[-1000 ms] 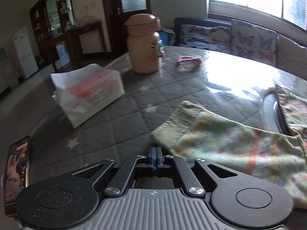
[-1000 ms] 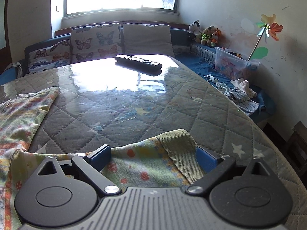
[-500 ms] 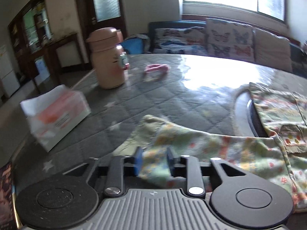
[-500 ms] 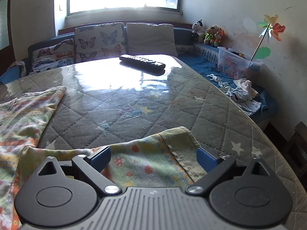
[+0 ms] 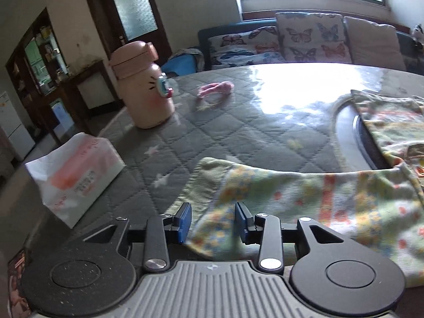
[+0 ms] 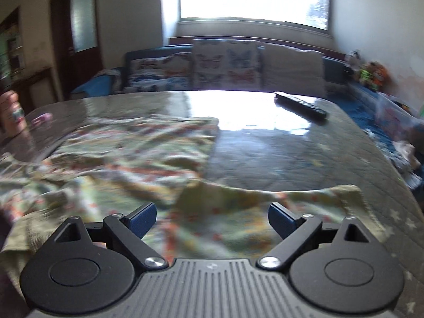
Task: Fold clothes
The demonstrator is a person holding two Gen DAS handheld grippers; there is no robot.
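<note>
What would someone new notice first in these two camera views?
Probably the flowery garment spread over the quilted table, its near edge lying between both sets of open jaws. Next, the pink cat-faced bottle standing far left, and the black remote by the bright window glare.

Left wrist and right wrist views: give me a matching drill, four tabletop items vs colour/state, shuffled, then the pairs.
Things:
1. flask
2. tissue pack
3. remote
4. floral garment

Colour or state:
A. black, lying flat near the table's far edge
B. peach-pink, standing upright
C. yellow-green print, an edge of it between the left gripper's open jaws
D. white and pink, by the table's left edge

Pairs: 1-B, 2-D, 3-A, 4-C
</note>
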